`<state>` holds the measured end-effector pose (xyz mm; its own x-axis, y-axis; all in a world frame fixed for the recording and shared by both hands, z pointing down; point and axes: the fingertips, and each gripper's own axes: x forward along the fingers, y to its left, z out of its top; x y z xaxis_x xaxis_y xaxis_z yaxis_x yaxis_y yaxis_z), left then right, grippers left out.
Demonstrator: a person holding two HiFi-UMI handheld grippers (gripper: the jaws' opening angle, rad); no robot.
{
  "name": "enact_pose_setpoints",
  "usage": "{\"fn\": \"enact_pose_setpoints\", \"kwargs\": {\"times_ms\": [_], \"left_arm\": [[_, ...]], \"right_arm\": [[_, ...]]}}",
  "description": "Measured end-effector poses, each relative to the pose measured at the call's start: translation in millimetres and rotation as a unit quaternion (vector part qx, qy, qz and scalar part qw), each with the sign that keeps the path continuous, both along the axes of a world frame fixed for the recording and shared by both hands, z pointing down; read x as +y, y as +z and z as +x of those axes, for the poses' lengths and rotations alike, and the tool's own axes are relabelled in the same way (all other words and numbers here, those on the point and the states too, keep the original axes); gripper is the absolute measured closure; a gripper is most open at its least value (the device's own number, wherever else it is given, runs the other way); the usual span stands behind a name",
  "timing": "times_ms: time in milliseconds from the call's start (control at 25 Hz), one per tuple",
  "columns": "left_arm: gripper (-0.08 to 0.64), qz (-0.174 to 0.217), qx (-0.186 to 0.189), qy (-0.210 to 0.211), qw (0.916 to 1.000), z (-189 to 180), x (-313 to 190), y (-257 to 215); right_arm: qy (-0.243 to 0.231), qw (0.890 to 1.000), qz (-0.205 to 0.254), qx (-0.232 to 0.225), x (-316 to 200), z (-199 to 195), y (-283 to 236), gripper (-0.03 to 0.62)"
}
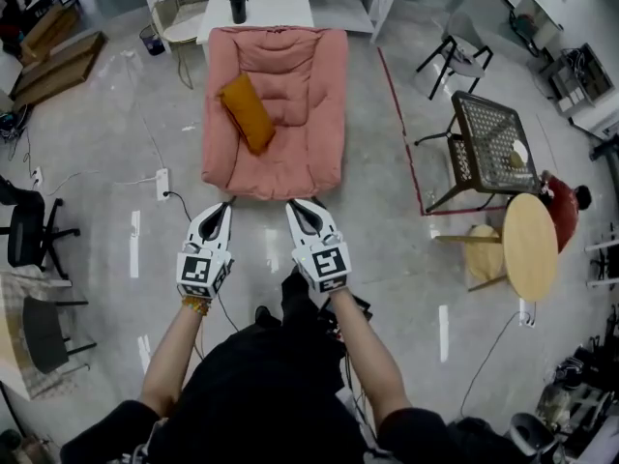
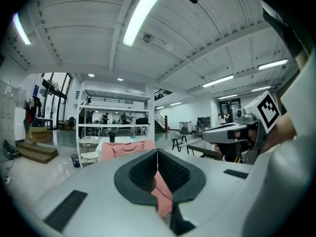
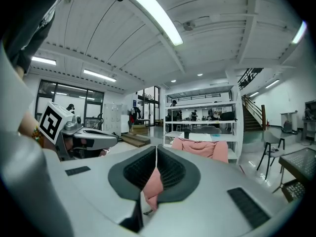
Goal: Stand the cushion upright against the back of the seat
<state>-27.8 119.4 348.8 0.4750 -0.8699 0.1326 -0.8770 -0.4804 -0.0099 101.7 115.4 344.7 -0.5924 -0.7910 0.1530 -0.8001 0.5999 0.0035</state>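
Note:
A pink padded seat (image 1: 290, 153) lies on the floor ahead of me. An orange cushion (image 1: 248, 112) rests tilted on its left side, partly on the armrest, short of the backrest (image 1: 280, 48). My left gripper (image 1: 226, 204) and right gripper (image 1: 293, 204) hover side by side just short of the seat's front edge; both are shut and hold nothing. In the left gripper view the left gripper (image 2: 157, 153) points at the pink seat (image 2: 126, 149). From the right gripper view, its own shut gripper (image 3: 156, 150) faces the seat (image 3: 200, 147). The jaws hide the cushion in both gripper views.
A white table (image 1: 266, 8) with a black cup (image 1: 237, 5) stands behind the seat. A mesh metal chair (image 1: 488, 143) and a round wooden table (image 1: 530, 246) are to the right. A power strip (image 1: 162, 184) with cables lies left of the seat, and red floor tape (image 1: 401, 133) runs along its right.

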Motion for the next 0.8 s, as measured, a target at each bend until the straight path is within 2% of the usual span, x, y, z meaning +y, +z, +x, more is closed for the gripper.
{"fn": "enact_pose_setpoints", "kwargs": {"times_ms": [240,440,600,800], "left_arm": [[0.546,-0.014,-0.018,-0.012,0.9997,34,-64,-4],[0.546,-0.028,-0.03,-0.026,0.9988,46,-99,1],[0.546,-0.046,-0.032,-0.035,0.9978,46,-115,16],[0.546,-0.063,-0.026,-0.041,0.9968,32,-144,43]], "right_arm": [[-0.021,0.999,-0.002,-0.025,-73,24,-3,0.575],[-0.04,0.999,-0.01,-0.024,-115,39,1,0.575],[-0.042,0.998,-0.031,-0.028,-134,48,18,0.575],[-0.05,0.997,-0.055,-0.01,-167,42,52,0.575]]}}
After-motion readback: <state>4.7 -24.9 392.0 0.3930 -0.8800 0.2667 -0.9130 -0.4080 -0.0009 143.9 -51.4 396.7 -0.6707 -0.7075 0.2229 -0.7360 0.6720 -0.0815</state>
